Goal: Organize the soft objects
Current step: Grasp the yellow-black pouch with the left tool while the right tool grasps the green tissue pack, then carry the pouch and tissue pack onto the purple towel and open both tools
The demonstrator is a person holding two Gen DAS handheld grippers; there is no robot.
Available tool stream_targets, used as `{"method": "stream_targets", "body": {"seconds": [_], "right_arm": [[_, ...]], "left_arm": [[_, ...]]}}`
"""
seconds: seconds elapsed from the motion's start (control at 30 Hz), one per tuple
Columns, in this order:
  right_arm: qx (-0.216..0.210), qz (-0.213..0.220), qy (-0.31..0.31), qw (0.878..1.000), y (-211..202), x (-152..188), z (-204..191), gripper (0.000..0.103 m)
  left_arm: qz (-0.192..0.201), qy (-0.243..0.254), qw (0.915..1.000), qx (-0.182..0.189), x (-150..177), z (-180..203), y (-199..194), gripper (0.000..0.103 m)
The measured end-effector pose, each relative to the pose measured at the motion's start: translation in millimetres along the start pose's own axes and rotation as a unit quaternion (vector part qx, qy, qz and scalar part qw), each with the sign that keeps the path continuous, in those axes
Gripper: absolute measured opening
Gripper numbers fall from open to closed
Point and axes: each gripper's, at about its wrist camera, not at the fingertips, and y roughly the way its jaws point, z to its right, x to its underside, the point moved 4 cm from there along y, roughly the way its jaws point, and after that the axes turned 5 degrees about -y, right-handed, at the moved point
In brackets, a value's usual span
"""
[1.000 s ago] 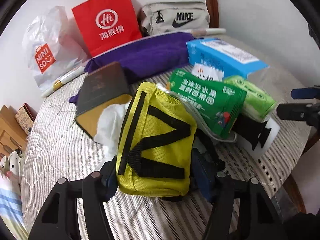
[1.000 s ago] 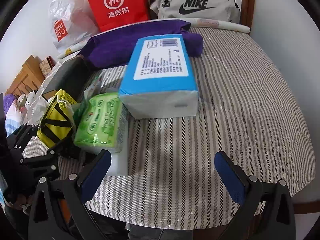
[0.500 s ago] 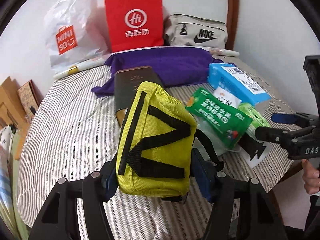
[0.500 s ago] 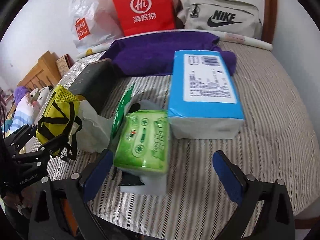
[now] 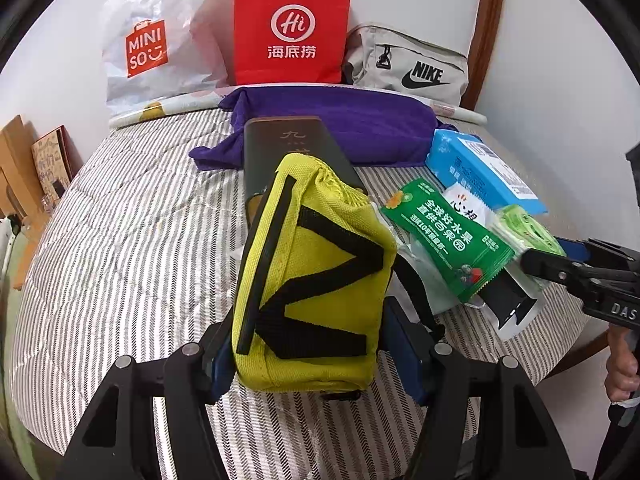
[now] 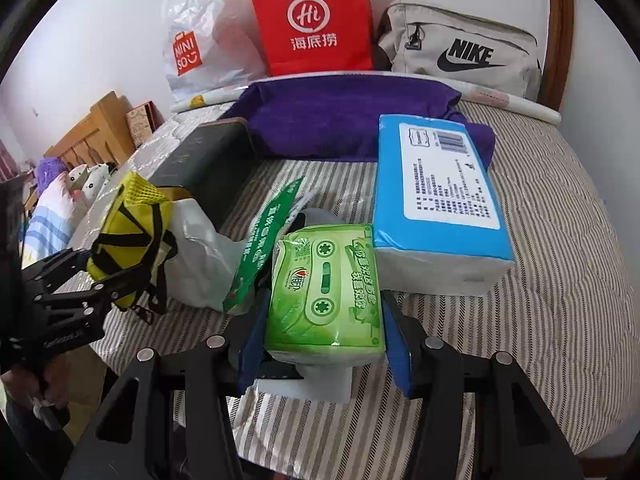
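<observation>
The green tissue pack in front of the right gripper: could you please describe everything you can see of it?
The green tissue pack is a soft, glossy plastic-wrapped block printed with a cassette-tape drawing and a small red logo. It lies flat, label up, partly on a white and black item, on the striped bedcover. The right gripper has just been closing its jaws, and its blue pads now stand against both sides. The blue tissue pack sits against its far right corner.

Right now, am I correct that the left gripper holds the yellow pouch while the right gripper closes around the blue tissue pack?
Not quite. The left gripper does hold the yellow pouch, but the right gripper has just been closing around the green tissue pack, as the right wrist view shows. The blue tissue pack lies beyond it, ungripped.
</observation>
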Motion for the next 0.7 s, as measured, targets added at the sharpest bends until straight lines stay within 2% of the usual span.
{"method": "stream_targets", "body": {"seconds": [0.23, 0.43, 0.7], "right_arm": [[0.006, 0.016, -0.019, 1.0, -22, 4, -4, 0.052], [0.019, 0.029, -0.008, 0.999, -41, 14, 17, 0.052], [0.045, 0.01, 0.022, 0.999, -34, 39, 55, 0.052]], "left_arm": [[0.006, -0.017, 0.9998, 0.004, 0, -9, -8, 0.063], [0.005, -0.041, 0.9987, 0.03, 0, -15, -15, 0.063], [0.008, -0.042, 0.9991, 0.005, -1, -21, -20, 0.063]]}}
